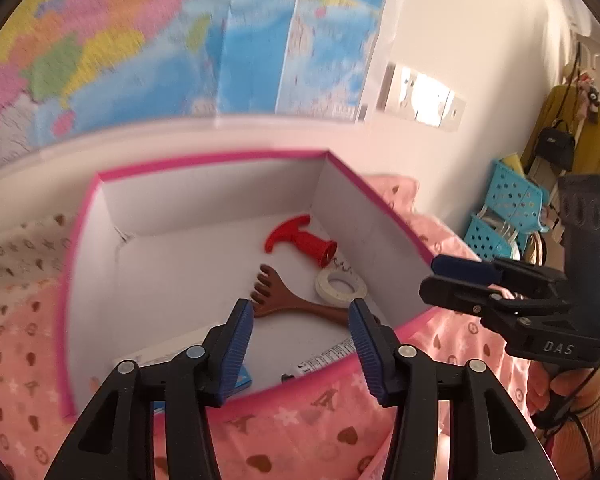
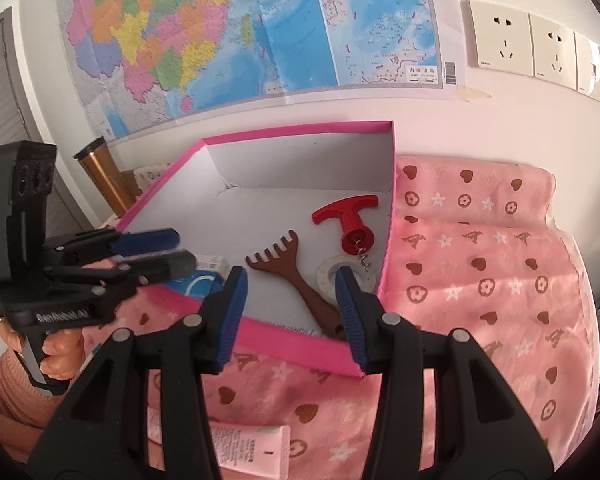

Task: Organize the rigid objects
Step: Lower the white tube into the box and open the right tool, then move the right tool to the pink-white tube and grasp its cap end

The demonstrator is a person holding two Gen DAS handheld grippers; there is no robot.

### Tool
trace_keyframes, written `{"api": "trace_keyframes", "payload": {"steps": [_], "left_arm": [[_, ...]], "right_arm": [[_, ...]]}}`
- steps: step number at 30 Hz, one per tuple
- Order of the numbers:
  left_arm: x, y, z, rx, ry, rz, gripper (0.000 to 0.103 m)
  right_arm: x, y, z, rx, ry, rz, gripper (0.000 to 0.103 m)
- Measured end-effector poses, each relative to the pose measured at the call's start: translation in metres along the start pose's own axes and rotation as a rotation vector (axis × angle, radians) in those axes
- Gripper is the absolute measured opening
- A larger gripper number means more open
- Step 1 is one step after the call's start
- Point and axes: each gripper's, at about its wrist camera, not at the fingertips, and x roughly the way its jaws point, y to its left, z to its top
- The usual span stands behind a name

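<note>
1. A shallow pink-edged cardboard box with a white inside (image 1: 380,216) (image 2: 384,168) sits on a pink cloth printed with hearts and stars (image 1: 324,432) (image 2: 480,280), close to a wall with a colourful map (image 2: 228,32).
2. Inside the box, near its right wall, lie a red plastic T-handled corkscrew (image 1: 300,240) (image 2: 350,218), a brown wooden rake-shaped scratcher (image 1: 288,300) (image 2: 296,276) and a white roll of tape (image 1: 340,286) (image 2: 328,276); the tape lies just beside the scratcher's handle and the corkscrew's metal spiral.
3. At the box's near side lie a blue and white carton (image 2: 200,280) and a white printed tube (image 1: 324,358).
4. The left gripper (image 1: 300,344) (image 2: 156,252) hangs over the box's near edge, its blue-padded jaws spread wide with nothing between them.
5. The right gripper (image 2: 290,312) (image 1: 460,280) hangs by the box's near right corner, likewise wide apart and empty-handed.
6. A pale pink tube (image 2: 252,448) lies on the cloth outside the box, beneath the right gripper.
</note>
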Motion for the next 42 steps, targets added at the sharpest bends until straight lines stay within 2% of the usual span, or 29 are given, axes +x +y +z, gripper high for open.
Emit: {"api": "trace_keyframes", "payload": {"steps": [4, 10, 16, 22, 26, 36, 42], "left_arm": [[-0.028, 0.004, -0.007, 0.003, -0.057, 0.015, 0.058], [-0.051, 0.020, -0.026, -0.034, -0.071, 0.050, 0.059], [-0.058, 0.034, -0.062, -0.100, -0.027, 0.085, 0.059], [-0.059, 0.042, -0.101, -0.118, 0.054, 0.137, 0.059], [-0.064, 0.045, -0.113, -0.139, 0.069, 0.129, 0.059], [-0.061, 0.034, -0.130, -0.120, 0.105, 0.105, 0.059], [-0.058, 0.019, -0.134, -0.092, 0.127, 0.065, 0.059]], "right_arm": [[-0.013, 0.008, -0.008, -0.003, -0.011, 0.048, 0.048], [-0.018, 0.022, -0.024, -0.006, 0.004, 0.115, 0.050], [-0.013, 0.041, -0.053, -0.003, 0.061, 0.181, 0.050], [0.000, 0.059, -0.076, -0.011, 0.129, 0.224, 0.050], [0.007, 0.064, -0.085, 0.007, 0.151, 0.247, 0.050], [0.009, 0.063, -0.100, 0.034, 0.178, 0.242, 0.050], [0.005, 0.044, -0.106, 0.092, 0.178, 0.195, 0.050]]}}
